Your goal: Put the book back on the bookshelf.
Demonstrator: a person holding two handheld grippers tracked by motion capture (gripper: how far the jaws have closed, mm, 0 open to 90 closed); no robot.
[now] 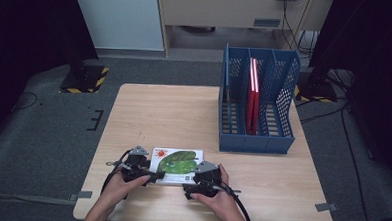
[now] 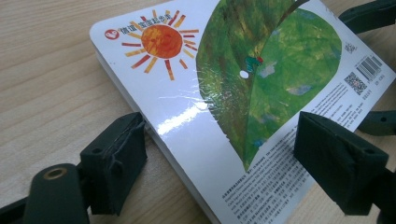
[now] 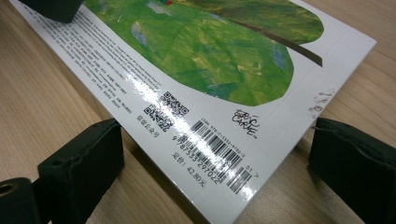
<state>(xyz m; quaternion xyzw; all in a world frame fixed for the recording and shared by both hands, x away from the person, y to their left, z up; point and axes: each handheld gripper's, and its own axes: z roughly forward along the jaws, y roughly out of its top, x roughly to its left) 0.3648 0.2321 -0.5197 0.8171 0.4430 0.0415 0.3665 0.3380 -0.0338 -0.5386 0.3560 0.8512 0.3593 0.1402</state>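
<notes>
A: Between both sets of fingers, flat on the table (image 1: 260, 193), lies the book (image 1: 177, 162), back cover up.

B: Which way does its long side run?

A: Across, from the left gripper (image 1: 153, 176) to the right gripper (image 1: 186, 189). Each one faces a near corner, so neither hand is clearly nearer.

B: Are the left fingers (image 2: 116, 161) clamped on it?

A: No. They stand apart, one just beside the book's left edge by the table, the other over the cover, neither pressing.

B: And the right?

A: The right fingers (image 3: 81, 161) are spread too. The barcode corner points straight in between them, with a gap on both sides.

B: So the next move?

A: Likely each hand slides in and pinches its corner. The rack (image 1: 255, 138) stands well beyond the fingers, to the right, with a red book (image 1: 253, 100) in its middle slot.
</notes>
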